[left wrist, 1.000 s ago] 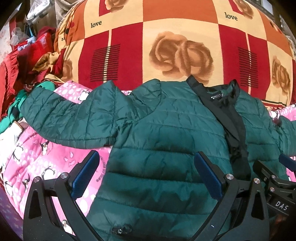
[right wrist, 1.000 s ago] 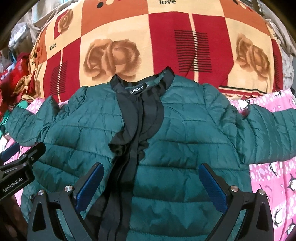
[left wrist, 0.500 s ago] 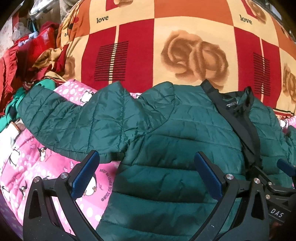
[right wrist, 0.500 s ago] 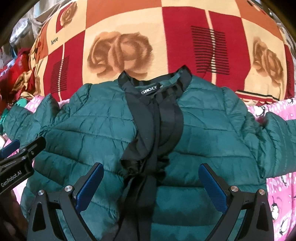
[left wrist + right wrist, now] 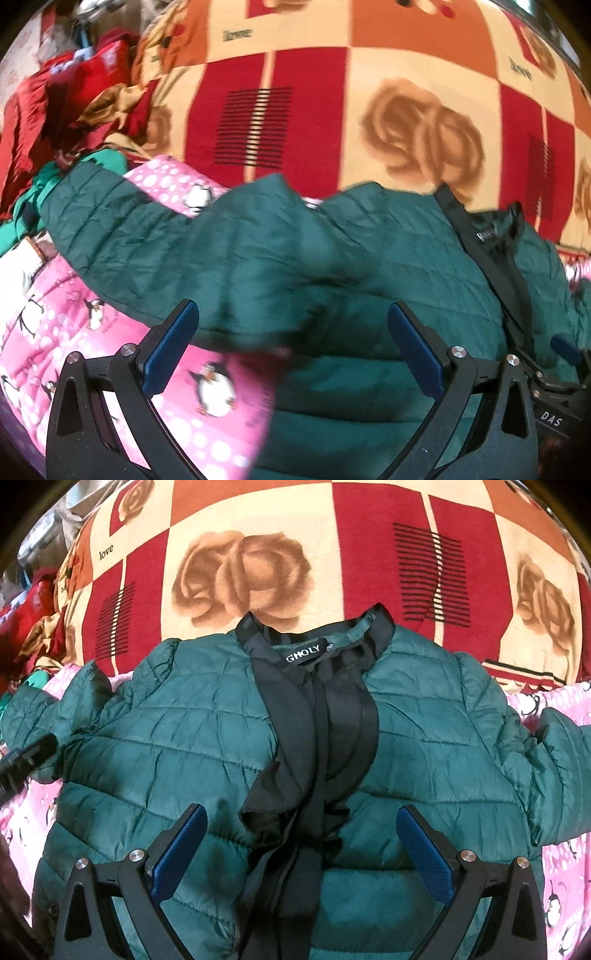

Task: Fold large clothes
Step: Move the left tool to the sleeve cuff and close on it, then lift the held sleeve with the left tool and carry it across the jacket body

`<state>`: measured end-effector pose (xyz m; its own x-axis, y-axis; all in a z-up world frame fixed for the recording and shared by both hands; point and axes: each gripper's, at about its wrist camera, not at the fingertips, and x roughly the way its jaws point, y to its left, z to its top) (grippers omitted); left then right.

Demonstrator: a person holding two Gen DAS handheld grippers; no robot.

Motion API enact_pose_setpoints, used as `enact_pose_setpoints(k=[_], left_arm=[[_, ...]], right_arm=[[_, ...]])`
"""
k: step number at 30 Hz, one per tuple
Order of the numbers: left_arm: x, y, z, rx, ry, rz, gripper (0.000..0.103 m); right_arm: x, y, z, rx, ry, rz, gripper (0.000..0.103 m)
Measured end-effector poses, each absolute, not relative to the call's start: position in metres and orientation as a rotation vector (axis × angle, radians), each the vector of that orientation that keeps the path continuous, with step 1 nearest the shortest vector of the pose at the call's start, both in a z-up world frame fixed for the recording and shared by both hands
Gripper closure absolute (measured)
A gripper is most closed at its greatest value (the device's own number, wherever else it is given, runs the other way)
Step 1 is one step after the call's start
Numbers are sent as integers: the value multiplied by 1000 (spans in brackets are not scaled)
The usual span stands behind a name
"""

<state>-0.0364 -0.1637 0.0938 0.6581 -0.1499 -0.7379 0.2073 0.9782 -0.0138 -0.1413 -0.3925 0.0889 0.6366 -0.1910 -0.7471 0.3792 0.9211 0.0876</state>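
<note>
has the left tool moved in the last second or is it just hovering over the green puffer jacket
Yes. The left tool has shifted left and up the green quilted puffer jacket: the black collar label, a second ago near centre, now sits farther right.

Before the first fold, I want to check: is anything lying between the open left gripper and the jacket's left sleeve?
Nothing visible. The left gripper is open just above the jacket, and the sleeve lies spread on the pink blanket, uncovered.
</note>
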Motion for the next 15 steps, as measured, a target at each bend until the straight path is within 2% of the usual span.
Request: enact_pose_setpoints(k=[15], left_arm=[[41, 15, 103, -232, 809, 131, 1]], right_arm=[[-151, -399, 89, 270, 822, -260, 1]])
